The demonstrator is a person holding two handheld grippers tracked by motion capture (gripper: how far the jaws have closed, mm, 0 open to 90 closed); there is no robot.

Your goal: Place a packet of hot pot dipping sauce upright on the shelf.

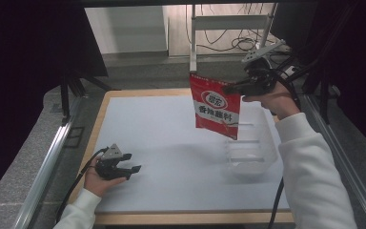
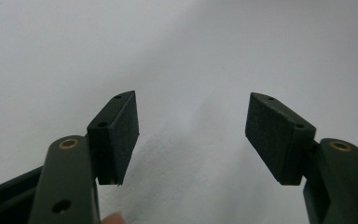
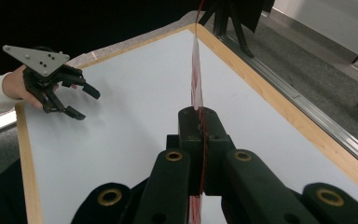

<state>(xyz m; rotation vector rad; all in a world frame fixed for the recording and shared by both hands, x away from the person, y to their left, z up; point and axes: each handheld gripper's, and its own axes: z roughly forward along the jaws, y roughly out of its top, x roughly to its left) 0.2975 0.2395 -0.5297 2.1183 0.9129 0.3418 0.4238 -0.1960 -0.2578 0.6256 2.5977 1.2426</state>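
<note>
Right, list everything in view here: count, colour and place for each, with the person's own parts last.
red sachet: one, red with white label, hanging in the air above the container, pinched at its top edge
clear container: one, see-through plastic, right side of the table
table: one, white top with a wooden rim, centre
cables: several, dark, on the floor beyond the table
left gripper: one, black with a grey plate, near left of the table, jaws open, nothing between them
right gripper: one, black, raised over the far right, shut on the red sachet
sleeves: two, white, bottom of the high view

Packet [image 1: 215, 106] above table [image 1: 171, 143], container [image 1: 251, 152] below it, at right
</note>
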